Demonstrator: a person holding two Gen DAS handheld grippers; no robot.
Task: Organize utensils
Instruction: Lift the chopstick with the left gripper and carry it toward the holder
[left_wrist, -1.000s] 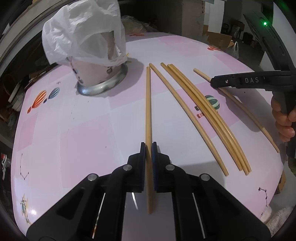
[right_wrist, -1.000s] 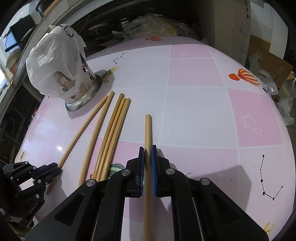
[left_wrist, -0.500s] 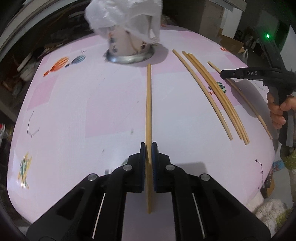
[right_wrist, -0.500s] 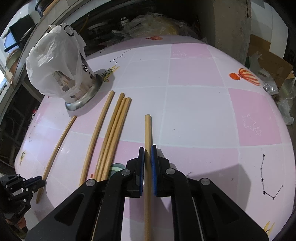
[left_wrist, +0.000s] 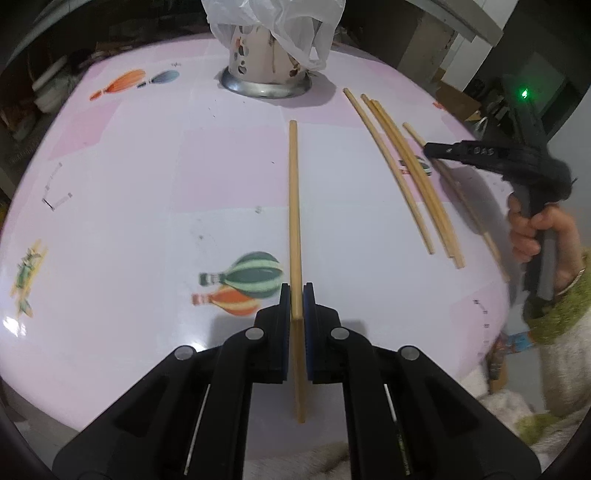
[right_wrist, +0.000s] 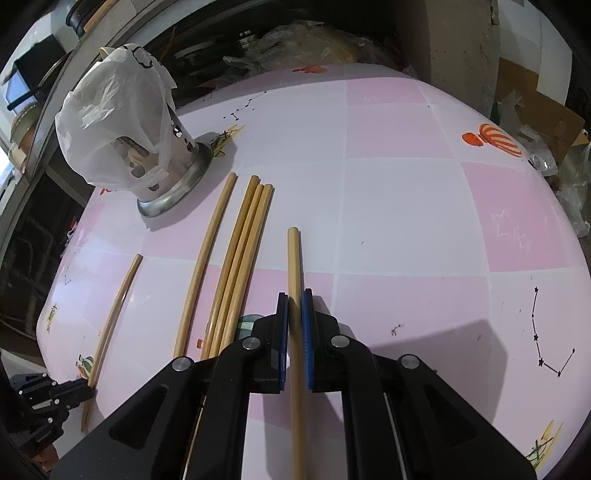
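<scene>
The left gripper (left_wrist: 294, 291) is clamped tight on a single bamboo chopstick (left_wrist: 294, 206), its jaws pressing both sides of the stick near its lower third. The stick runs straight ahead of the fingers, its far tip pointing toward the metal utensil holder (left_wrist: 266, 74) at the far edge of the surface (left_wrist: 129, 221). The right gripper (right_wrist: 293, 299) is likewise closed on its own chopstick (right_wrist: 294, 258), held along the line of its fingers with the far end over a pink square of the patterned cloth.

Between the two held sticks lie four loose chopsticks (right_wrist: 236, 258) on the surface — one alone on the holder's side, then three bunched together and touching. That makes six in all: two gripped, four lying.

The left wrist view shows what the right one cannot: the right gripper from the side, with the person's hand (left_wrist: 535, 229) wrapped around its handle, a green-cuffed sleeve (left_wrist: 554, 317), and a green light on the device. It also shows a pair of printed balloons (left_wrist: 243, 288) just left of its fingers. The right wrist view alone shows the holder's open mouth under the white plastic bag (right_wrist: 114, 122), a star-line print (right_wrist: 546, 332) on the right, and the left gripper low in the left corner.
</scene>
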